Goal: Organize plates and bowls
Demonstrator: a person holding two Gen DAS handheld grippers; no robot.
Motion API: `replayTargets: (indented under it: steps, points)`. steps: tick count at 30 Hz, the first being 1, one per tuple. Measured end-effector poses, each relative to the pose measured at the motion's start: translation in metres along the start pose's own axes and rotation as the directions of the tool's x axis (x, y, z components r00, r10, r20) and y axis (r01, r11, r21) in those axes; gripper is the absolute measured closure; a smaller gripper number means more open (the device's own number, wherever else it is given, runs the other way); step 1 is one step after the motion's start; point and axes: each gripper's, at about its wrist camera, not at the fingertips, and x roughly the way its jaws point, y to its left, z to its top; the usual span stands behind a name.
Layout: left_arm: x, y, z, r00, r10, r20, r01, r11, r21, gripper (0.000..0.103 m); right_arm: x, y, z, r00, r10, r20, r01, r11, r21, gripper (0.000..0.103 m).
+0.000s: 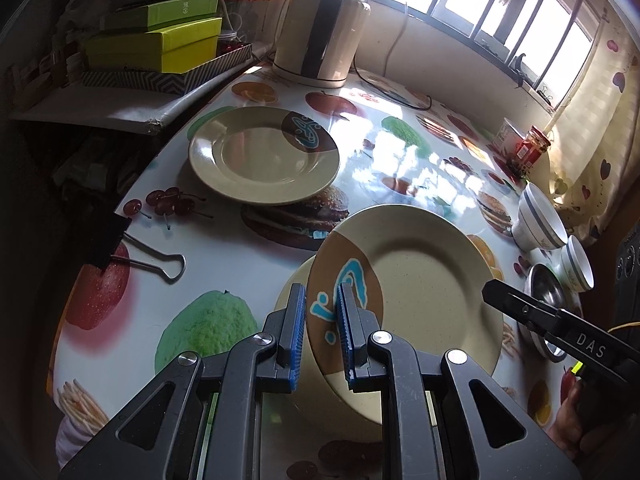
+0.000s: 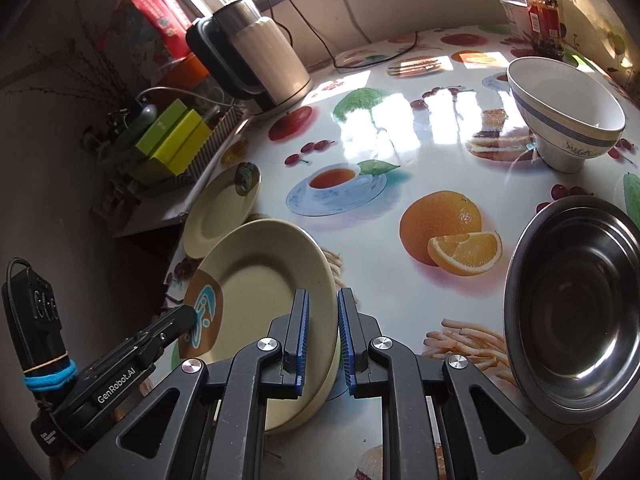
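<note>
I hold one beige plate (image 1: 420, 280) with a brown patch and a blue motif between both grippers, tilted just above the table. My left gripper (image 1: 320, 292) is shut on the patterned rim. My right gripper (image 2: 323, 296) is shut on the opposite plain rim of the same plate (image 2: 260, 280). Each wrist view shows the other gripper's tip at the plate's edge: right gripper (image 1: 491, 289), left gripper (image 2: 188, 314). A second matching plate (image 1: 264, 156) lies flat farther back near the table's left edge. Two white banded bowls (image 1: 536, 220) and a steel bowl (image 2: 576, 320) stand at the right.
The table (image 2: 400, 152) has a glossy fruit-print cover. A cream kettle (image 1: 320, 28) with its cord stands at the back. Yellow-green boxes (image 1: 160, 44) are stacked on a side shelf at left. A binder clip (image 1: 152, 260) grips the table's left edge. A red jar (image 1: 532, 148) is at far right.
</note>
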Motion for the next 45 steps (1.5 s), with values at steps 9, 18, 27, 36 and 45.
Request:
replayTargets:
  steps: [9,18,27,36,45]
  points:
    - [0.005,0.008,-0.008,1.000,0.016,-0.021,-0.016,1.000,-0.012,0.086,0.012,0.001,-0.008,0.999,0.000,-0.039,0.000,1.000,-0.004,0.088]
    - [0.011,0.015,-0.015,0.999,0.021,-0.036,-0.022,0.999,-0.028,0.086,0.022,0.004,-0.011,0.998,-0.010,-0.067,0.009,1.000,-0.017,0.088]
    - [0.011,0.015,-0.015,0.999,0.025,-0.036,-0.026,0.999,-0.027,0.086,0.027,0.005,-0.013,0.997,-0.020,-0.072,0.018,0.999,-0.028,0.088]
    - [0.012,0.015,-0.015,0.999,0.030,-0.038,-0.031,0.999,-0.033,0.086,0.027,0.009,-0.015,0.997,-0.035,-0.066,0.031,0.998,-0.053,0.086]
    - [0.012,0.014,-0.012,0.998,0.037,-0.047,-0.038,0.999,-0.034,0.086,0.026,0.010,-0.014,0.998,-0.016,-0.063,0.013,0.999,-0.051,0.073]
